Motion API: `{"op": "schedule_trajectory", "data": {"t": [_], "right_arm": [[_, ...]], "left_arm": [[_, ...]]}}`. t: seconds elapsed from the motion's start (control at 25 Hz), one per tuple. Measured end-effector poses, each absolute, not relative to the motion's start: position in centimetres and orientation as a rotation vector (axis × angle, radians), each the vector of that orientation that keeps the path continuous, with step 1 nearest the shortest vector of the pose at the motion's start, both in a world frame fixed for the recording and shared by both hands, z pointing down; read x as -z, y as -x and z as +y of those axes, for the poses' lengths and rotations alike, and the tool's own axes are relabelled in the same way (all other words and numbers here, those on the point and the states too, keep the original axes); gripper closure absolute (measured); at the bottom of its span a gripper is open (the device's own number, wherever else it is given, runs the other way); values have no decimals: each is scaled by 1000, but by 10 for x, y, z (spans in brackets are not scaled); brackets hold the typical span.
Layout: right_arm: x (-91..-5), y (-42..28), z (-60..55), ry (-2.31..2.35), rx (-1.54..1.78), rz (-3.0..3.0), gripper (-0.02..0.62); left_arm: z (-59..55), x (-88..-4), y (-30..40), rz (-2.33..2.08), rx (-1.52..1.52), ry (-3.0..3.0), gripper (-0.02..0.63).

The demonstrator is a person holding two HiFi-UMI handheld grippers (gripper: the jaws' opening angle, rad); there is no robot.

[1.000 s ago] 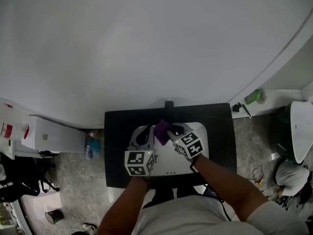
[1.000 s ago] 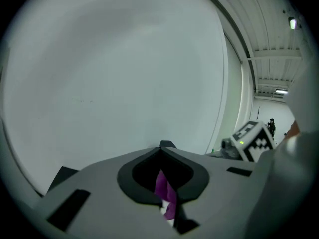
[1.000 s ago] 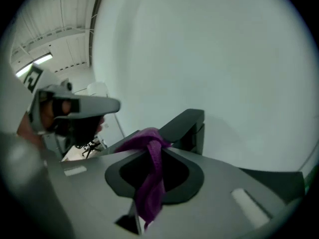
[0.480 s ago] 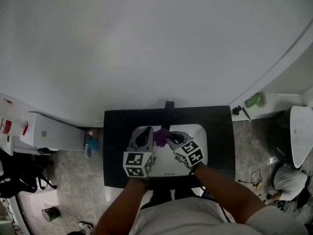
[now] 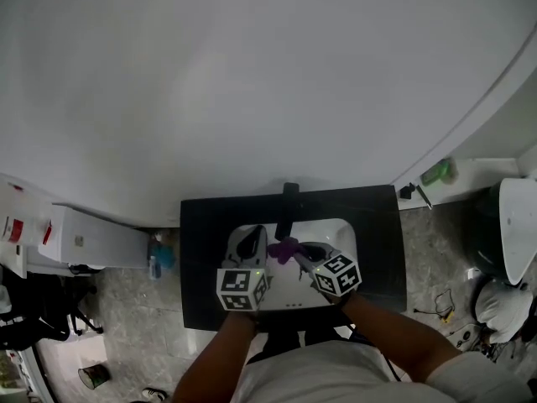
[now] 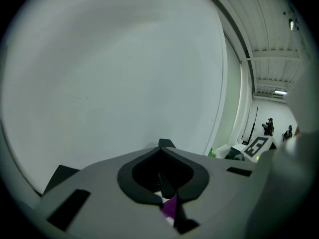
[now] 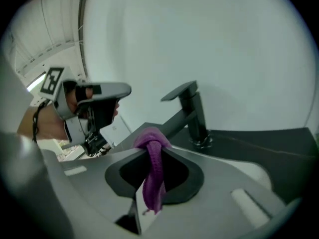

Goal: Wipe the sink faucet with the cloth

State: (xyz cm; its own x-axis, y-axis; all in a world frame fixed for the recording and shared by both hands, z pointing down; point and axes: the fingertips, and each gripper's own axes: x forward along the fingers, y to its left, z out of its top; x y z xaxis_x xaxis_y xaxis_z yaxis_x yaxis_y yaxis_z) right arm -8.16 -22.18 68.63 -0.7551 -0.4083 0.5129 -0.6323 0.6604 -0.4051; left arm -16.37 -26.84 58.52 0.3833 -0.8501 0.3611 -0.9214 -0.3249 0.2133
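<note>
- Purple cloth (image 7: 152, 178): the right claw (image 7: 149, 144) is clenched on its bunched top. The rest hangs limp at centre-bottom of the right gripper view.
- Left claw (image 6: 160, 146): tips pressed together, nothing between them. A purple scrap shows through the slot below, probably the same cloth beyond it.
- Handling, judged: the cloth looks soft, light and floppy, so a bunched fold is the place to grip, as here. The loose tail may drag or slide off the spout.
- Black faucet (image 7: 192, 114): looks rigid, fixed and smooth. It stands right of centre, behind the cloth. Can't tell if cloth and spout touch.
- Head view only: the cloth sits over the white sink basin (image 5: 340, 232), just below the spout and between both claws. A black surface (image 5: 201, 250) surrounds the basin.
- Right gripper view only: the pinch itself, and the left claw at upper left, apart from the cloth.
- Left gripper view: mostly blank wall.
</note>
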Motion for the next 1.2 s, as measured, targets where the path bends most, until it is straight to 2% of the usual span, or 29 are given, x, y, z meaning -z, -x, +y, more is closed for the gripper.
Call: {"op": "schedule_trajectory", "data": {"t": [0.16, 0.28, 0.6, 0.76, 0.92, 1.2], "right_arm": [[-629, 33, -292, -1115, -749, -2580, 540], [-616, 32, -344, -1185, -693, -2565, 540], [-758, 44, -368, -1113, -888, -2229, 541], [-771, 44, -378, -1151, -872, -2156, 543], [-721, 48, -374, -1170, -867, -2271, 546], [-560, 50, -339, -1171, -739, -2603, 543]], "left_arm": [[-267, -590, 158, -1522, -248, -2270, 600], [-267, -591, 152, -1512, -251, -2268, 600], [-257, -589, 142, -1479, -342, -2335, 600], [-252, -582, 152, -1487, -344, -2351, 600], [-247, -577, 158, -1504, -332, -2350, 600], [-252, -533, 146, -1518, -228, -2383, 600]]}}
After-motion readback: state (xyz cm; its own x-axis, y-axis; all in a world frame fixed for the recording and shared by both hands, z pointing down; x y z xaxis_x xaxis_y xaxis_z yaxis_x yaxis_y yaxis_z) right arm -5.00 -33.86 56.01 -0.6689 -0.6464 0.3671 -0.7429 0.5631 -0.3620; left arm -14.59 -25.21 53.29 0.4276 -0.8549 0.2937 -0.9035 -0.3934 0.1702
